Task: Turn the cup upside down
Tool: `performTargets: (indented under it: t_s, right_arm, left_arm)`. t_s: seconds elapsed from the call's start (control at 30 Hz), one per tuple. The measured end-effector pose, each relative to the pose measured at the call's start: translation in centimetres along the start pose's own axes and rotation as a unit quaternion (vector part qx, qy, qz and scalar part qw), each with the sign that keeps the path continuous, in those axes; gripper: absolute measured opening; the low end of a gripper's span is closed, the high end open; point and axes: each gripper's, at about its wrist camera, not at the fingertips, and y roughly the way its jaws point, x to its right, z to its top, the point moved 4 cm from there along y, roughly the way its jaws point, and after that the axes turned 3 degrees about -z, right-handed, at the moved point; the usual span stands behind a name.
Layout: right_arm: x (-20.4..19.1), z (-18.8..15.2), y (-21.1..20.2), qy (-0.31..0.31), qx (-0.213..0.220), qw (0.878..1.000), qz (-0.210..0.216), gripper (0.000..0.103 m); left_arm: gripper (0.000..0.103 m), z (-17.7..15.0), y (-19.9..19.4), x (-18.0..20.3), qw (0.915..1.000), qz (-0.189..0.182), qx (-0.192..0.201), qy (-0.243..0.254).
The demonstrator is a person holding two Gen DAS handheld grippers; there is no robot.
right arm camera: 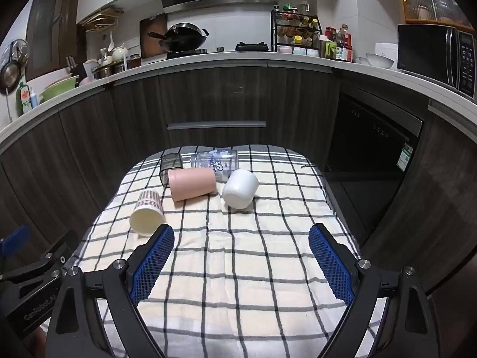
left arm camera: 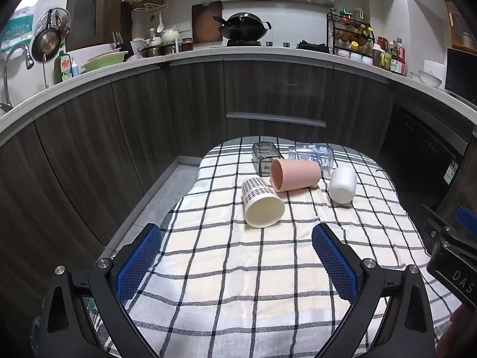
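Note:
Several cups lie on their sides on a checked cloth (left arm camera: 238,268) (right arm camera: 238,268). A patterned paper cup (left arm camera: 261,203) (right arm camera: 146,212) lies nearest, mouth towards me. Behind it lie a pink cup (left arm camera: 295,174) (right arm camera: 192,183), a white cup (left arm camera: 342,185) (right arm camera: 240,189), a clear printed glass (left arm camera: 313,155) (right arm camera: 216,162) and a dark smoky cup (left arm camera: 265,156) (right arm camera: 170,165). My left gripper (left arm camera: 235,238) is open and empty, short of the paper cup. My right gripper (right arm camera: 241,240) is open and empty, short of the white cup.
The cloth covers a small table with floor to its left (left arm camera: 167,191). Dark cabinets (left arm camera: 268,95) and a dishwasher (right arm camera: 375,143) stand behind. The counter holds a wok (left arm camera: 243,28), spice rack (right arm camera: 295,31) and microwave (right arm camera: 435,53). The other gripper shows at each view's edge (left arm camera: 453,256) (right arm camera: 32,274).

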Motion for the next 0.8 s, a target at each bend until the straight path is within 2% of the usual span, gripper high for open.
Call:
performTargets:
  t_s: [0.13, 0.8]
  right_arm:
    - [-0.02, 0.00, 0.01, 0.000, 0.001, 1.000, 0.000, 0.092]
    - [-0.02, 0.00, 0.02, 0.001, 0.000, 1.000, 0.001, 0.092]
  left_arm:
    - [0.103, -0.07, 0.63, -0.45, 0.9998, -0.009, -0.013, -0.011]
    - [0.103, -0.14, 0.49, -0.19, 1.0000, -0.001, -0.008, -0.002]
